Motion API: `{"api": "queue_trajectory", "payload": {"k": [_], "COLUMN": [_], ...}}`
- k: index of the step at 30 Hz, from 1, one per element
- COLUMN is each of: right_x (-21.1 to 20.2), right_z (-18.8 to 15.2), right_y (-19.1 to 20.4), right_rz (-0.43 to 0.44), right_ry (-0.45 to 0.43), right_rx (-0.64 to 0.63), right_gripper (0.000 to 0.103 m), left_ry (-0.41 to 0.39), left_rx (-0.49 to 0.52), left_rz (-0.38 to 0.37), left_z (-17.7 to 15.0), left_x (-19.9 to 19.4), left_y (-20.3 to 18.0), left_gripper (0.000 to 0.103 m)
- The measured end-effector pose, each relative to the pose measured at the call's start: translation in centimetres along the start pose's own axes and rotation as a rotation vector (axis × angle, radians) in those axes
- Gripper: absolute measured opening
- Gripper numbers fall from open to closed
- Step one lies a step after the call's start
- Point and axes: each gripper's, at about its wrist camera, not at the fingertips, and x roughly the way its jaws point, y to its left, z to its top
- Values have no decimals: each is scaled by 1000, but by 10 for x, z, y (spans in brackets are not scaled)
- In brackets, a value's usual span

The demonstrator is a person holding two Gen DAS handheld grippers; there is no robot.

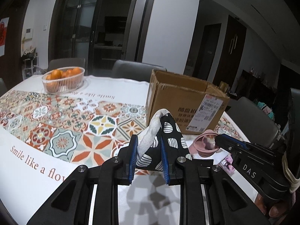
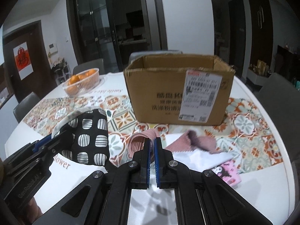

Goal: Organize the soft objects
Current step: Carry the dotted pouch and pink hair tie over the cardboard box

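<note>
A black mitt with white striped patches and a pale lining (image 1: 168,140) stands up between the blue pads of my left gripper (image 1: 148,144), which is shut on its lower part. The right wrist view shows the same mitt (image 2: 90,136) at the left, held above the tablecloth. My right gripper (image 2: 152,142) is shut, its pads pinching the ribbed cuff of a pink knitted piece (image 2: 191,140) that trails to the right. From the left wrist view, the right gripper (image 1: 219,140) sits beside that pink cuff (image 1: 204,144). An open cardboard box (image 2: 159,93) stands just behind both.
A white basket of oranges (image 2: 82,83) sits at the far left of the round table with its tiled-pattern cloth (image 1: 56,140). A white cloth (image 2: 196,155) and a pink printed cloth (image 2: 228,170) lie near the right gripper. Grey chairs (image 1: 131,69) ring the table.
</note>
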Motion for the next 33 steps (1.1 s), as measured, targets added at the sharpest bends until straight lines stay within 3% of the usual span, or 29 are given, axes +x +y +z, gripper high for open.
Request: {"api": "queue_trajectory", "payload": {"k": [19,33], "right_x": [-52,-67], "right_z": [46,81], "right_y": [-21,-28], "right_rz": [-42,-62], "right_ry": [-211,-329], "right_rx": [16,12], "right_gripper": [6,6], "left_ry": [-163,-259], "left_rx": [41,73], "left_rz": [-43,-56], "left_z": [52,91], "left_x": [-21,-18], "left_y": [-35,-46], "left_gripper": [24,24]}}
